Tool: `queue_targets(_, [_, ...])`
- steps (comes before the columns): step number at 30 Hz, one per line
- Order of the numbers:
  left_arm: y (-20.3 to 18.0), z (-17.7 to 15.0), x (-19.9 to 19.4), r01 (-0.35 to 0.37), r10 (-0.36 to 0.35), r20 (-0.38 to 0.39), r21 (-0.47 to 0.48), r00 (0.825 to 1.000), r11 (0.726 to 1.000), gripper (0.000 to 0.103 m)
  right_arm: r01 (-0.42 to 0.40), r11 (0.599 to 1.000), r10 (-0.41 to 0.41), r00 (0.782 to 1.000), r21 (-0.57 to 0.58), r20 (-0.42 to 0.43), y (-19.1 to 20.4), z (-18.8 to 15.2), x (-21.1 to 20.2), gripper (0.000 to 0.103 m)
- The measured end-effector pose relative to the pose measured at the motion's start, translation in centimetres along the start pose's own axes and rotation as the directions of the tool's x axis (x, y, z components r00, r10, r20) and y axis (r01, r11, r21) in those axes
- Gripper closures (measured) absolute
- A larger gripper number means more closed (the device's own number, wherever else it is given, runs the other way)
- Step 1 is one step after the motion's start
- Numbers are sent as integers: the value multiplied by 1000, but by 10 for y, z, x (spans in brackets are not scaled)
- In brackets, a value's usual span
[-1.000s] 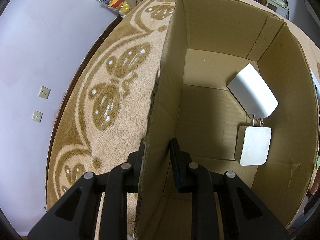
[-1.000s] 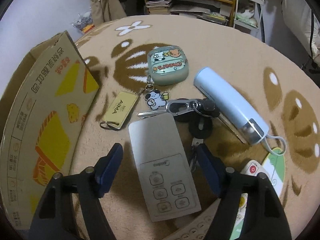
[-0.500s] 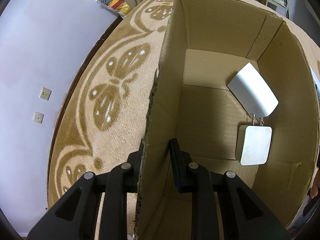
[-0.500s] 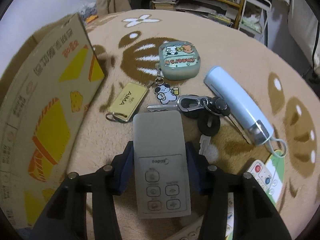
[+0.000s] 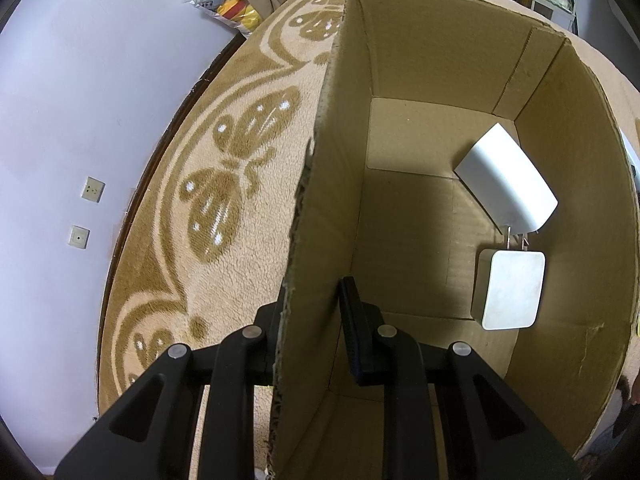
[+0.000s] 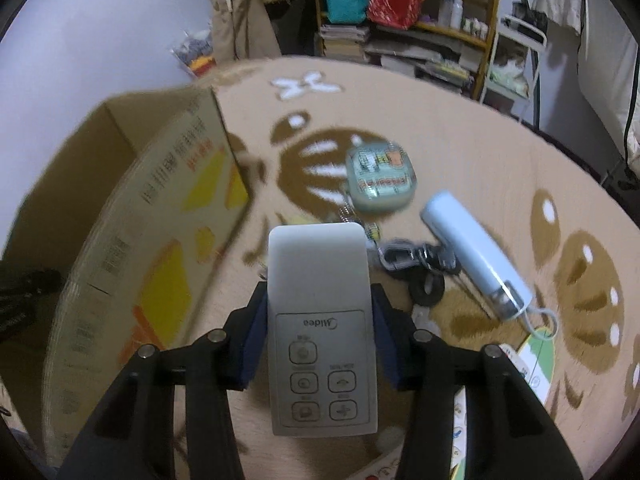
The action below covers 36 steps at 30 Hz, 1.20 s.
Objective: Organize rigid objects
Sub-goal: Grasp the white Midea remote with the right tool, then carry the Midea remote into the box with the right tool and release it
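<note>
My left gripper (image 5: 310, 320) is shut on the near wall of the open cardboard box (image 5: 320, 208), one finger outside, one inside. Two white flat objects (image 5: 506, 180) (image 5: 512, 290) lie inside the box at the right. My right gripper (image 6: 320, 324) is shut on a grey Midea remote (image 6: 320, 312) and holds it above the rug, to the right of the box (image 6: 132, 248). On the rug beyond lie a green cartoon case (image 6: 380, 178), black keys (image 6: 416, 264) and a light blue cylinder (image 6: 476, 256).
A beige rug with brown patterns (image 5: 224, 200) covers the surface. A white wall (image 5: 80, 120) with sockets is to the left. Cluttered shelves (image 6: 420, 20) stand behind. Cards and another remote (image 6: 528, 364) lie at the right.
My right gripper has closed on the grey remote and lifted it off the rug, moving up and toward the box. The left gripper and box have stayed still.
</note>
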<state>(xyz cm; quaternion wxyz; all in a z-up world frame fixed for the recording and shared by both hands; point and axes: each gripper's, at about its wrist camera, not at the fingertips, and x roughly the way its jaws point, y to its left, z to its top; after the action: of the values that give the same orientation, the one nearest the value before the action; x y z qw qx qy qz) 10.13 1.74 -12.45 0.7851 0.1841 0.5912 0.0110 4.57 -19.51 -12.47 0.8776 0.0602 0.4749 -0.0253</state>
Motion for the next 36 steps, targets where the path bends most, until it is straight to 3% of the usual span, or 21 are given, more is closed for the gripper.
queue_targets(15, [0, 0, 0, -1, 1, -1, -1, 1000, 1000, 81, -37, 999, 38, 987, -7, 157, 26, 21, -41, 52])
queue_targets(25, [0, -1, 0, -3, 3, 0, 1, 1000, 1000, 81, -95, 995, 94, 962, -9, 257, 40, 33, -63, 52])
queue_targets(36, [1, -1, 0, 0, 0, -1, -1, 1000, 1000, 81, -153, 986, 165, 943, -64, 288, 70, 41, -64, 52])
